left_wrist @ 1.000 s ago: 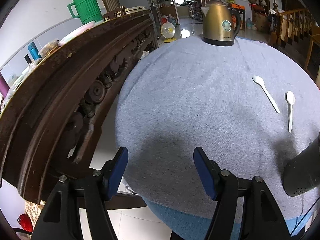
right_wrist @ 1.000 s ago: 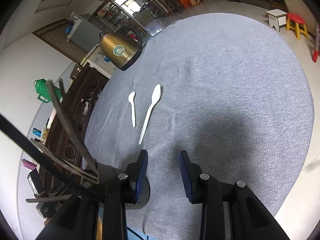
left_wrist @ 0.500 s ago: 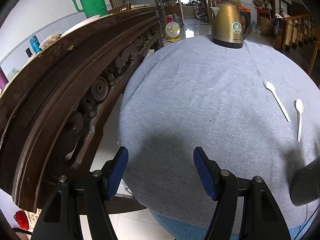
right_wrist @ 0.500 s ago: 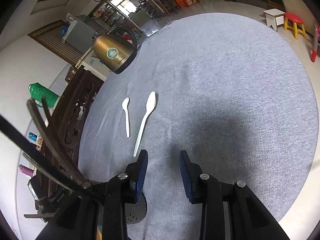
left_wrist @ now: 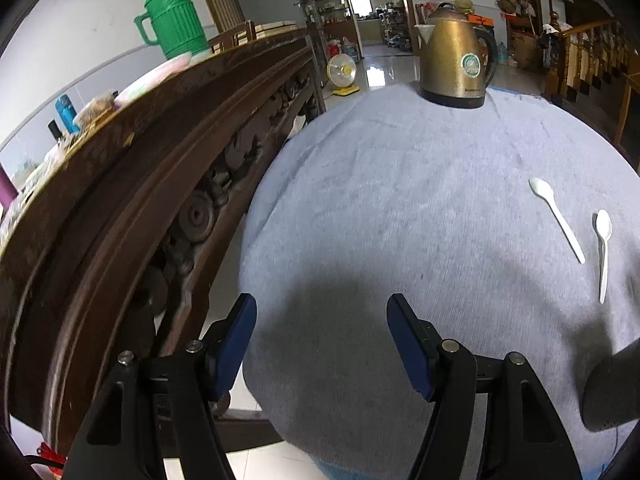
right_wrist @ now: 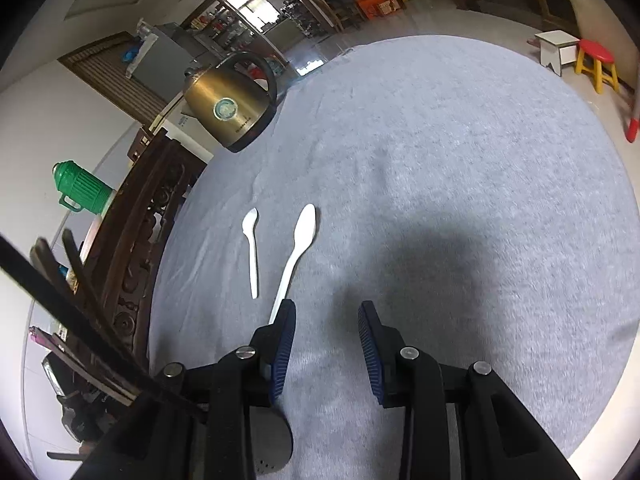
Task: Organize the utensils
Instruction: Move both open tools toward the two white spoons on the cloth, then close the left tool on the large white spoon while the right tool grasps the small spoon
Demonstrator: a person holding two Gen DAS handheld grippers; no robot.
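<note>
Two white plastic spoons lie side by side on the round grey-clothed table (right_wrist: 460, 160). The long spoon (right_wrist: 298, 246) (left_wrist: 556, 218) lies just ahead of my right gripper's left finger; its handle end is hidden behind that finger. The short spoon (right_wrist: 252, 250) (left_wrist: 603, 252) lies to its left in the right wrist view. My right gripper (right_wrist: 326, 320) is open and empty, low over the cloth. My left gripper (left_wrist: 322, 322) is open and empty near the table's left edge, far left of the spoons.
A brass electric kettle (left_wrist: 454, 66) (right_wrist: 232, 110) stands at the table's far edge. A carved dark wooden sideboard (left_wrist: 132, 200) runs close along the left, carrying a green thermos (left_wrist: 172, 20). A dark perforated utensil holder (left_wrist: 612, 392) (right_wrist: 272, 448) stands on the table's near part, between the two grippers.
My right gripper has moved forward toward the spoons, so the long spoon's handle end now sits behind its left finger. My left gripper has shifted slightly; both stay open.
</note>
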